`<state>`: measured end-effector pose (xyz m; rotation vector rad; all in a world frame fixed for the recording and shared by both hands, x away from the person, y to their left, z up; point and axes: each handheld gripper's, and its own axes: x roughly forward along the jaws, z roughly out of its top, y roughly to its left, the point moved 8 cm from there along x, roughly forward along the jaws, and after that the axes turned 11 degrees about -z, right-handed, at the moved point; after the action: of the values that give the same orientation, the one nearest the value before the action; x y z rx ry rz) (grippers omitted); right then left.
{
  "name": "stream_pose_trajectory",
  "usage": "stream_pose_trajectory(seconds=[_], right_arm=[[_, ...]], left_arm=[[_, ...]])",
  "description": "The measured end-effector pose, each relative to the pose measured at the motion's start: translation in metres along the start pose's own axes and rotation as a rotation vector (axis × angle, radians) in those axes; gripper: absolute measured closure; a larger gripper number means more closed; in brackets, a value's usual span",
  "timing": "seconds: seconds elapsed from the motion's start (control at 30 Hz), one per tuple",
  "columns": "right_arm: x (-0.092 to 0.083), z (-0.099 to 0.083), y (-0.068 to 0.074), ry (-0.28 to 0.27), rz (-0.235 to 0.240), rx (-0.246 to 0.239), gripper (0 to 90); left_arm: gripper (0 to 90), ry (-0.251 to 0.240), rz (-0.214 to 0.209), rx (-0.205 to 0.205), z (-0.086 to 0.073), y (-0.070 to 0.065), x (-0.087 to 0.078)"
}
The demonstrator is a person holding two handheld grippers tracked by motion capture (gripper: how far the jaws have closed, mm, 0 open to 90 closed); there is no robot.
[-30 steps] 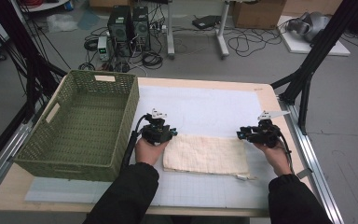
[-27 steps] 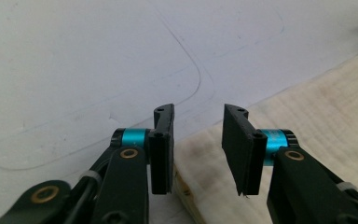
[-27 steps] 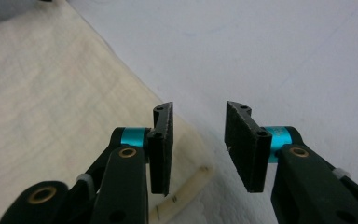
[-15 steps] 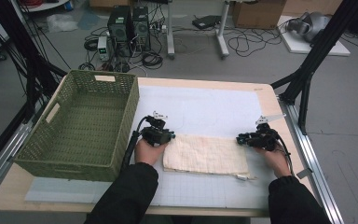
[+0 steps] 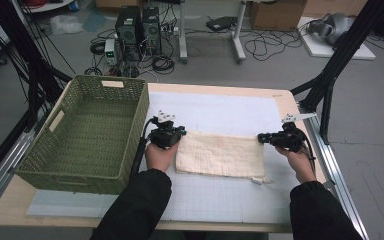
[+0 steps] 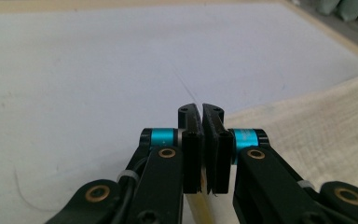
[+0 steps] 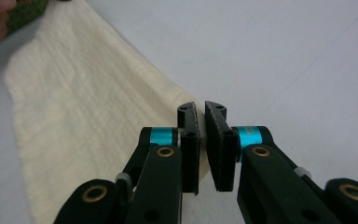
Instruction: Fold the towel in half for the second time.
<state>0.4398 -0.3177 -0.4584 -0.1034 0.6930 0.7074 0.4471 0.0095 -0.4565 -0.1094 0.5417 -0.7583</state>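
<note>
With the cream towel (image 5: pixel 220 155) lying flat on the bench (image 5: pixel 220 210) beside the wicker basket (image 5: pixel 87 132), the left gripper (image 6: pixel 200 140) and right gripper (image 7: pixel 204 140) have just closed their jaws on its far corners, apparently pinching cloth, so lift both evenly.

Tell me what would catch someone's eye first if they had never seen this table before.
First, the cream cloth lying flat near the middle of the table, with a black gripper clamped on each far corner: the left gripper at its left end, the right gripper at its right end, both having just closed on the fabric. Next, the big green woven basket standing on the table's left side, beside the left hand.
</note>
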Motion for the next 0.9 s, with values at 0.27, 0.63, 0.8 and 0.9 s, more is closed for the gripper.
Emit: stream_pose_trajectory(seconds=[0.27, 0.63, 0.8, 0.9], right_arm=[[-0.001, -0.009, 0.01, -0.006, 0.02, -0.023, 84.2], [-0.023, -0.028, 0.033, -0.018, 0.067, -0.066, 83.5], [-0.03, -0.038, 0.046, -0.018, 0.084, -0.085, 83.2], [-0.03, -0.05, 0.052, 0.007, 0.093, -0.093, 83.1]], left_arm=[[85.7, 0.019, -0.014, 0.075, -0.011, -0.007, -0.004], [85.6, 0.033, -0.052, 0.129, -0.031, -0.03, -0.024], [85.5, 0.069, -0.085, 0.111, -0.048, -0.037, -0.032], [85.4, 0.087, -0.106, 0.099, -0.058, -0.041, -0.037]])
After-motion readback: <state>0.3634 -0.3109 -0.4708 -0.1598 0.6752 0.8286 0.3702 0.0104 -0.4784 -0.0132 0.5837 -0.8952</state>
